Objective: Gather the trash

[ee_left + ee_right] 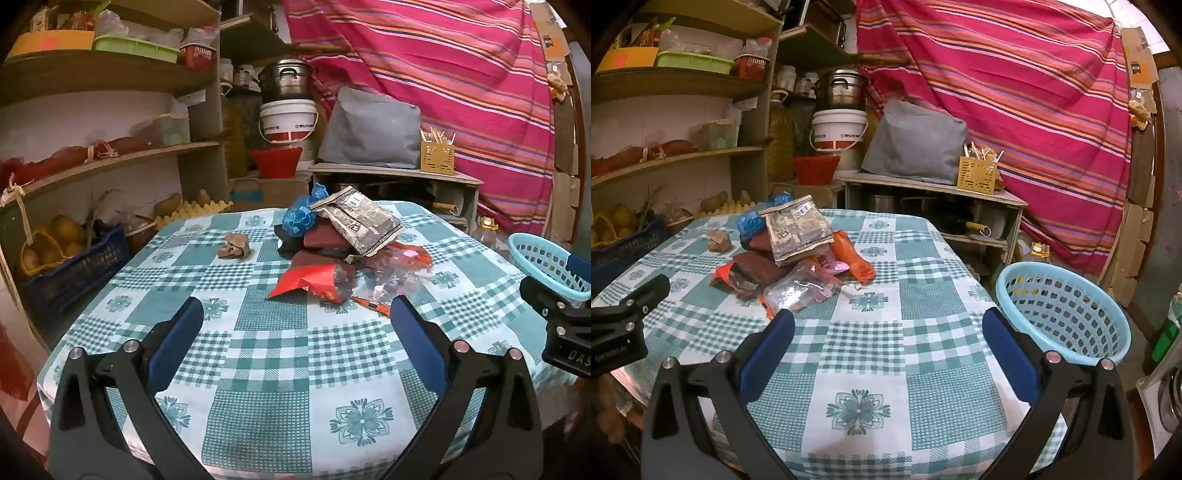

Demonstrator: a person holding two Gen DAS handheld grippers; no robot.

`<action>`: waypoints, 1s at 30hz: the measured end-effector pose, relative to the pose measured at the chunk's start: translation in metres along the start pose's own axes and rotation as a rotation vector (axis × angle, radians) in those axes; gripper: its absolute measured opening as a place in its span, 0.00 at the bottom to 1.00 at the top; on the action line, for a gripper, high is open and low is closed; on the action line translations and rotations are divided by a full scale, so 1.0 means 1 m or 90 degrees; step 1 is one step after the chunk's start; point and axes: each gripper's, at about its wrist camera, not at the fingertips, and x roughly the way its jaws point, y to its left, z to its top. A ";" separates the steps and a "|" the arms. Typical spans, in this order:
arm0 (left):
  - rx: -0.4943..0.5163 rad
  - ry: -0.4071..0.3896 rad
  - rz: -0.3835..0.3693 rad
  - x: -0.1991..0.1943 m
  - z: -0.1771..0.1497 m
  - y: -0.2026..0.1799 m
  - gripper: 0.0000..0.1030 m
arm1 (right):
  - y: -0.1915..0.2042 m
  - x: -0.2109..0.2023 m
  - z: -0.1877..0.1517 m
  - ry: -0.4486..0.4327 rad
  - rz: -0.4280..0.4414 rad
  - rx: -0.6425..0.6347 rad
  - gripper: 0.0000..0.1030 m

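A cluttered pantry corner — shelves of produce to one side, a striped pink cloth hung behind — frames a surface [258, 350] draped in a green-and-white checked cloth. The trash pile [343, 240] sits near its middle: a grey printed pouch on top, a blue bag behind, a red wrapper and clear plastic at the front, with one crumpled brown scrap [232, 248] lying apart to the side. The light-blue basket [1063, 314] stands off the right edge, lower than the cloth.

The left gripper [295, 314] and the right gripper [888, 325] both hover short of the pile, jaws spread wide, holding nothing.

The risks, as I judge them — the thin clear film may slip from a shallow pinch, tugging one wrapper may topple the loose stack, and closing too low could snag the cloth and drag everything. A drop released early would miss the basket.
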 end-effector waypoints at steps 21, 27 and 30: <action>-0.011 -0.003 0.003 0.000 0.001 0.006 0.95 | 0.000 -0.002 -0.001 -0.010 -0.004 -0.007 0.96; -0.012 -0.002 0.002 0.001 0.001 0.006 0.95 | -0.001 -0.002 0.002 -0.010 -0.005 -0.008 0.96; -0.013 -0.002 0.002 0.001 0.001 0.006 0.95 | -0.002 0.000 0.002 -0.011 -0.006 -0.007 0.96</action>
